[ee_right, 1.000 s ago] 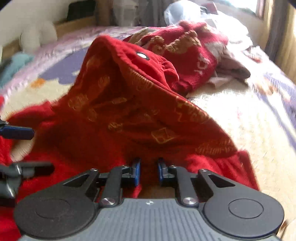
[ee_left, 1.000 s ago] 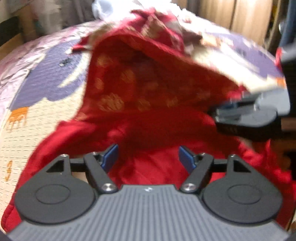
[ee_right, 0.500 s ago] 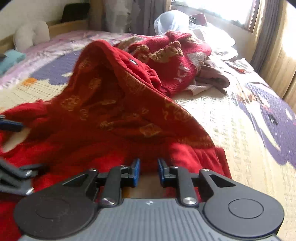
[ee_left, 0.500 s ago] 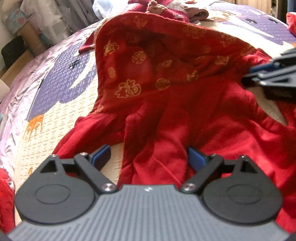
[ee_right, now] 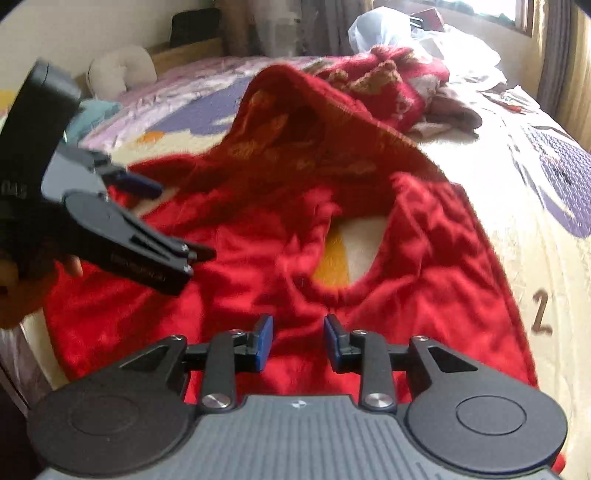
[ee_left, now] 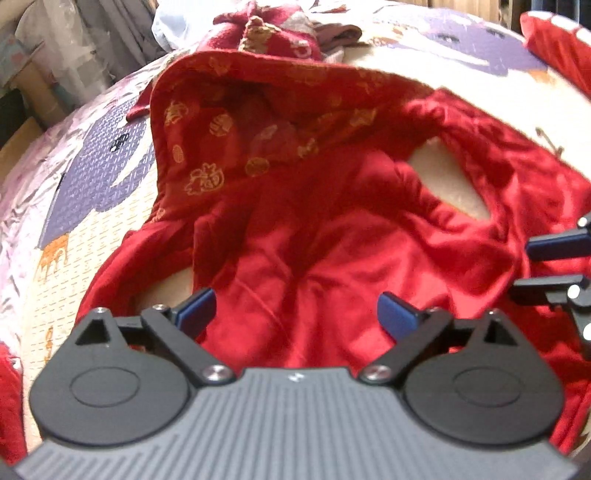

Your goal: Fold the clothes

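A red fleece garment [ee_left: 332, 240] with a gold-patterned hood [ee_left: 229, 129] lies spread on the bed. The hood stands up at its far end, and the bed cover shows through the neck opening [ee_right: 351, 251]. My left gripper [ee_left: 297, 314] is wide open just above the near part of the red cloth, with nothing between its pads. In the right wrist view the left gripper [ee_right: 173, 221] hovers over the garment's left side, held by a hand. My right gripper [ee_right: 299, 341] stands open with a narrow gap above the near hem, and red cloth [ee_right: 258, 258] shows below it.
A heap of other clothes, topped by a red knitted sweater [ee_right: 388, 81], lies at the far end of the bed with a white plastic bag [ee_right: 384, 29] behind it. A white cushion [ee_right: 122, 70] sits far left. The cream and purple bed cover [ee_right: 535, 221] lies bare to the right.
The garment has come down from being held up and now lies flatter on the bed. My left gripper has opened wider. The right gripper's pads have parted a little.
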`<state>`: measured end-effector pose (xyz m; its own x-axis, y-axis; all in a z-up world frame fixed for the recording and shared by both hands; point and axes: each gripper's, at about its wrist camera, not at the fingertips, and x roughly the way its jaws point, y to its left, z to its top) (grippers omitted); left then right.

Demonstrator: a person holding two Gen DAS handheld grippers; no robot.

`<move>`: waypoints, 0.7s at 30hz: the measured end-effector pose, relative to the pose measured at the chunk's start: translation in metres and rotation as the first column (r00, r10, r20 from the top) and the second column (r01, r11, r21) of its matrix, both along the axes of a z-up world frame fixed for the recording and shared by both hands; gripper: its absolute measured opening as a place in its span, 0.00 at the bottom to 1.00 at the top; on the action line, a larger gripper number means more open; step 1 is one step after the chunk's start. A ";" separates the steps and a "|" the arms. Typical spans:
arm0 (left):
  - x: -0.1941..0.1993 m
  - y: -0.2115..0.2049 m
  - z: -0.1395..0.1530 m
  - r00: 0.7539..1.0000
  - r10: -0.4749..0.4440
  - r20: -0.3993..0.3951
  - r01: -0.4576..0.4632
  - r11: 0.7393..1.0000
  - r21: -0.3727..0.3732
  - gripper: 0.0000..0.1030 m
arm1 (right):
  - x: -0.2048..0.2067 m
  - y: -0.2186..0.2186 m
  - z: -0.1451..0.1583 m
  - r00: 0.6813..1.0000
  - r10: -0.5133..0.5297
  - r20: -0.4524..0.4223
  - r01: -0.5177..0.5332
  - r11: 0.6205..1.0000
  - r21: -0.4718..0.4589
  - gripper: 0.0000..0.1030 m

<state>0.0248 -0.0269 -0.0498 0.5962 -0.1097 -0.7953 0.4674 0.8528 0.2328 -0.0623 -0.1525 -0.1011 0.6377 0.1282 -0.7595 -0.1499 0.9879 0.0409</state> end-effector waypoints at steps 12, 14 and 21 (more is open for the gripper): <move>-0.001 -0.001 -0.006 0.991 0.130 -0.020 -0.129 0.991 0.020 0.99 | -0.016 -0.008 -0.019 0.998 -0.043 0.047 0.042 0.999 0.030 0.44; -0.005 -0.001 0.000 0.991 0.133 -0.024 -0.134 0.991 0.000 1.00 | -0.020 -0.009 -0.017 0.998 -0.007 0.059 0.005 0.999 0.034 0.74; -0.018 0.008 0.017 0.974 0.206 -0.095 -0.217 0.969 -0.121 1.00 | -0.031 -0.013 -0.011 0.987 0.121 0.102 -0.126 0.991 0.046 0.96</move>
